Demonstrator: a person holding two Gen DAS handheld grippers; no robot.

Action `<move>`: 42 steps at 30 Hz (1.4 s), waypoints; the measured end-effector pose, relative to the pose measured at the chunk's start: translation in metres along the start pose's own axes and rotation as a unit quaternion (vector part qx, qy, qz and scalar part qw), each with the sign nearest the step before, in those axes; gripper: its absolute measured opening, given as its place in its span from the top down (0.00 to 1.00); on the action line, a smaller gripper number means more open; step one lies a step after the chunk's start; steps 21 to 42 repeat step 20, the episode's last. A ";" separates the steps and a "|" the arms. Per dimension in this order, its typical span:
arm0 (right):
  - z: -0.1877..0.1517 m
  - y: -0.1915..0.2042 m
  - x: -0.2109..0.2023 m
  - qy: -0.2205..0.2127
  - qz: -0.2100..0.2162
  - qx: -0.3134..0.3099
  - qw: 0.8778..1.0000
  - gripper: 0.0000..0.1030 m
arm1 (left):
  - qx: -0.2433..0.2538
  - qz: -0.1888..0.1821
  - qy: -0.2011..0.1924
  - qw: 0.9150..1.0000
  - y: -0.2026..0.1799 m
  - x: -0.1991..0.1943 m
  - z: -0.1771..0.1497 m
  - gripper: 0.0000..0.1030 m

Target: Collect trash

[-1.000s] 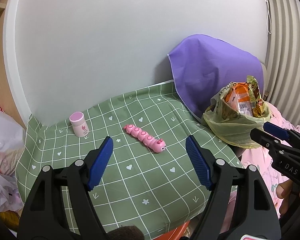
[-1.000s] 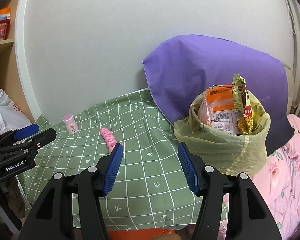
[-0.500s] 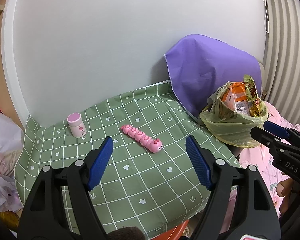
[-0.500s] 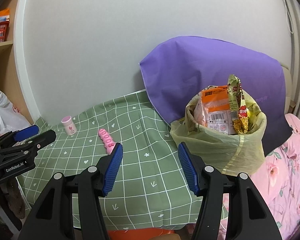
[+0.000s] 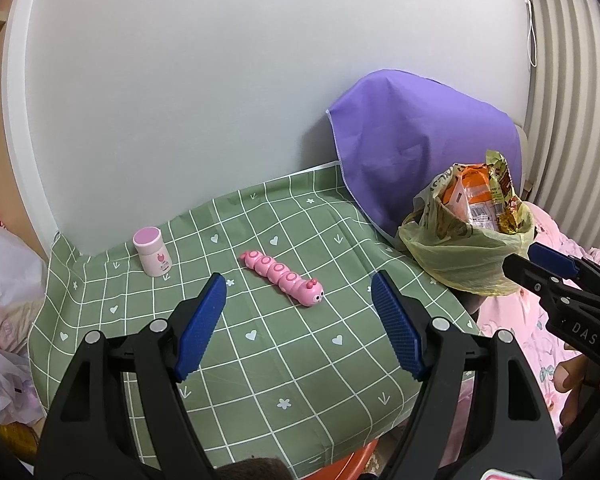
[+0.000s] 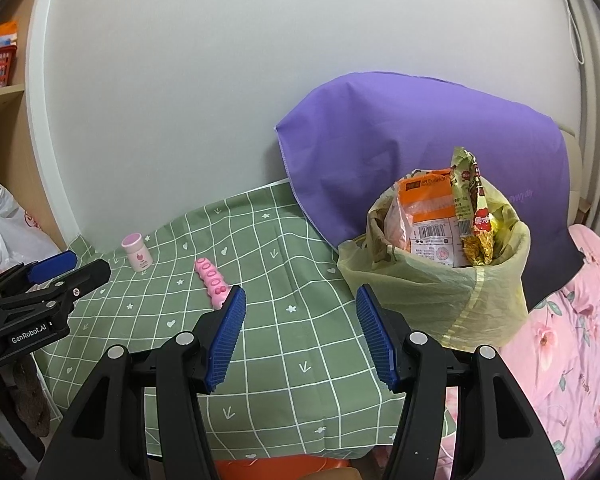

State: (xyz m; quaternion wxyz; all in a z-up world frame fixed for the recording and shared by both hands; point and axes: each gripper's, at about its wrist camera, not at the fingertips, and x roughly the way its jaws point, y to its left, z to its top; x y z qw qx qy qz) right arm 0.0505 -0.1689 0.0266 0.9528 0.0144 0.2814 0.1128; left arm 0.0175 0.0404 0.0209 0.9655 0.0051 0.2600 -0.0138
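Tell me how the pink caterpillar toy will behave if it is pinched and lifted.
The caterpillar toy looks like linked round segments, so it may bend or droop from one end. It seems small plastic, probably light. Its rounded, glossy body might slip or roll sideways.

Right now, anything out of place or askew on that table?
The yellow trash bag is overfilled: wrappers stick up past its rim. The pink caterpillar toy lies diagonally on the green cloth. Nothing is spilled.
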 end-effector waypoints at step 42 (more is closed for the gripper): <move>-0.011 0.074 0.131 0.150 0.166 -0.130 0.966 0.44 | -0.135 0.113 0.126 0.976 0.130 0.109 -0.030 0.31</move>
